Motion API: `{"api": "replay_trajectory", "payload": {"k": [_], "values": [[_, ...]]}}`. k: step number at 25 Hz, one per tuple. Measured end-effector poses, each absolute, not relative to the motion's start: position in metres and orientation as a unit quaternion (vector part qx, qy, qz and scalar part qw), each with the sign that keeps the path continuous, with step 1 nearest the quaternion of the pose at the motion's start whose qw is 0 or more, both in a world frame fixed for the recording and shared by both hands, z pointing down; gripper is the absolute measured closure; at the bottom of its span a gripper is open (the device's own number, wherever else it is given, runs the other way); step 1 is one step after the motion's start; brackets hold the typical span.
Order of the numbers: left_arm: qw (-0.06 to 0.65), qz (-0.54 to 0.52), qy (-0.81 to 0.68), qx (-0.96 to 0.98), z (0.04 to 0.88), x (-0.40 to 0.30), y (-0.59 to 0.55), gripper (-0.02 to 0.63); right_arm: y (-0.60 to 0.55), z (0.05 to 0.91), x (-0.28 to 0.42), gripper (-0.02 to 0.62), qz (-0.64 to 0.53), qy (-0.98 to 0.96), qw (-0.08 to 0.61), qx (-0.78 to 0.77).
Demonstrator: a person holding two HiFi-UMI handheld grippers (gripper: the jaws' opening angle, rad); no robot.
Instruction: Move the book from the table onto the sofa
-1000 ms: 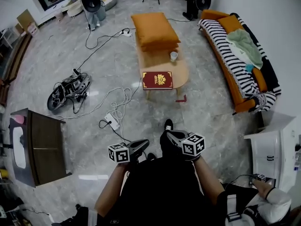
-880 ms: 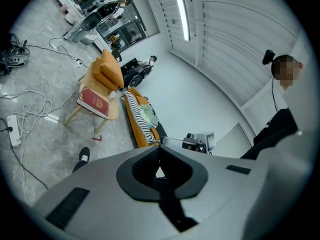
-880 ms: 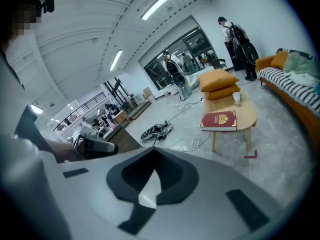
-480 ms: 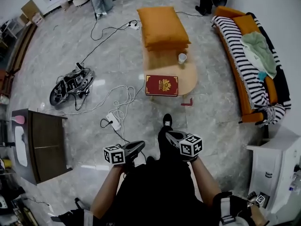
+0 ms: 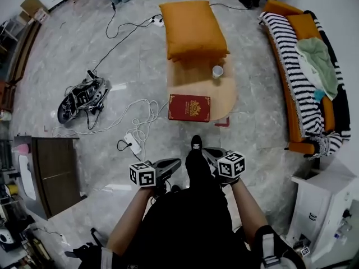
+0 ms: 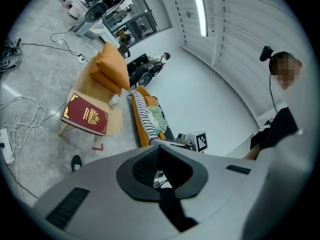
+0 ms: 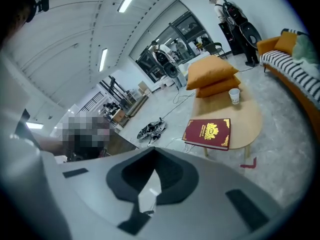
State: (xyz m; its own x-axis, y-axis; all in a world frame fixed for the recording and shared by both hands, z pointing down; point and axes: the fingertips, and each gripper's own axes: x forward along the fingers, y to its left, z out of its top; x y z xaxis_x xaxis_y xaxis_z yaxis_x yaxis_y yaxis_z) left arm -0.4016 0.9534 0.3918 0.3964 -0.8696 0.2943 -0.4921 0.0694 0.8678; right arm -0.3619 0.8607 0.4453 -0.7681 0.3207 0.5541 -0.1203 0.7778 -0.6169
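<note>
Red hardcover book with a gold crest (image 5: 189, 107) lay flat on the near end of the pale wooden counter (image 5: 223, 92), untouched. My left tongs (image 5: 175, 163) and right tongs (image 5: 210, 154) hung well short of it, each pressed together on nothing. I judged this the approach step. Next I would need to close in, spread the jaws and grip the book for the orange sofa with the striped cover (image 5: 289, 66).

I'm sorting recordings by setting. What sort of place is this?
Most likely a living-room set staged inside a lab or studio. A sofa and low table with a red book suggest a lounge, but loose cables sprawl over the floor and glass-walled workrooms stand behind.
</note>
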Motion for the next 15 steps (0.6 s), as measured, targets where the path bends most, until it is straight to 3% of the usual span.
{"api": "replay_trajectory", "payload": {"k": [15], "values": [[0.558, -0.182, -0.539, 0.604, 0.420, -0.459, 0.871, 0.595, 0.769, 0.485, -0.427, 0.589, 0.332, -0.847, 0.401, -0.110]]}}
